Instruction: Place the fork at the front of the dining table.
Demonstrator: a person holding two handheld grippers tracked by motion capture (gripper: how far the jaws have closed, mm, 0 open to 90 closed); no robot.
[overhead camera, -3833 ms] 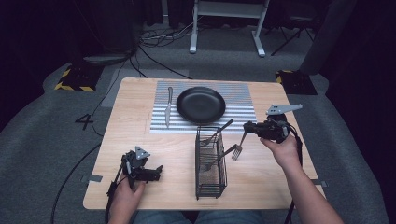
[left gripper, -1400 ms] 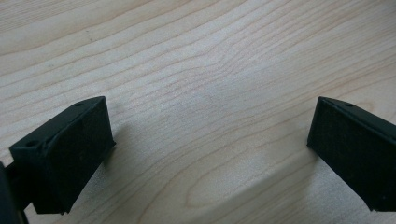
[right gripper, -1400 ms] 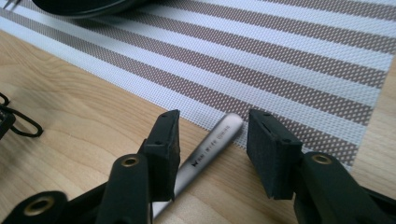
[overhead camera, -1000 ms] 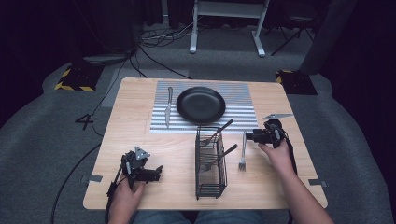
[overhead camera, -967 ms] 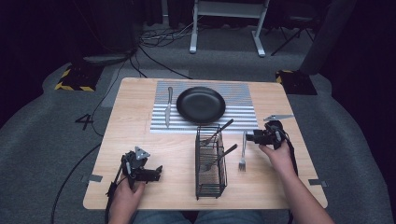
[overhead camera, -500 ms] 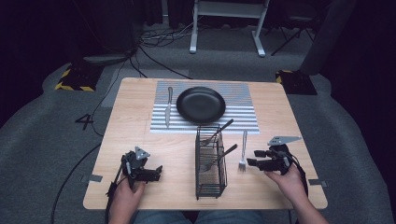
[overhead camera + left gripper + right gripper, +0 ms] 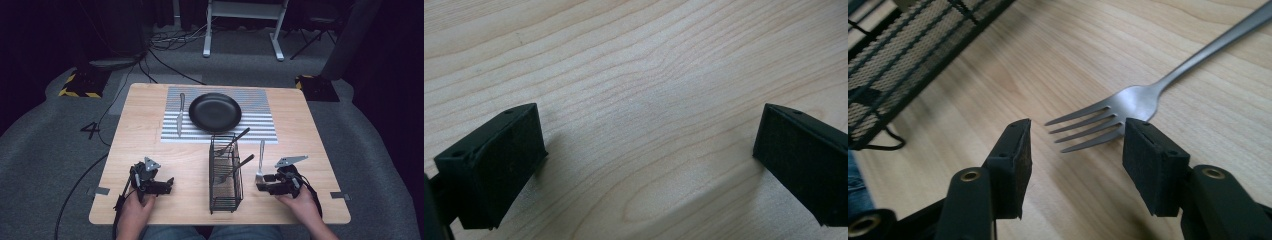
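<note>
A silver fork (image 7: pixel 260 160) lies flat on the wooden table (image 7: pixel 310 130), right of a black wire caddy (image 7: pixel 225 175). In the right gripper view the fork (image 7: pixel 1128 102) points its tines toward me, just beyond my open right gripper (image 7: pixel 1075 150), apart from both jaws. The right gripper (image 7: pixel 262 186) rests low on the table near the fork's tines. My left gripper (image 7: pixel 167 186) sits at the front left, open over bare wood (image 7: pixel 639 130), nothing between its jaws. Two utensils stand in the caddy.
A black pan (image 7: pixel 215 112) sits on a striped mat (image 7: pixel 260 107) at the table's far side, with a knife (image 7: pixel 180 114) to its left on the mat. The caddy's mesh wall (image 7: pixel 908 55) is close to the left of my right gripper.
My right gripper carried the fork down beside the caddy, laid it on the table, let go, and pulled back toward the front edge. The left gripper stayed still.
</note>
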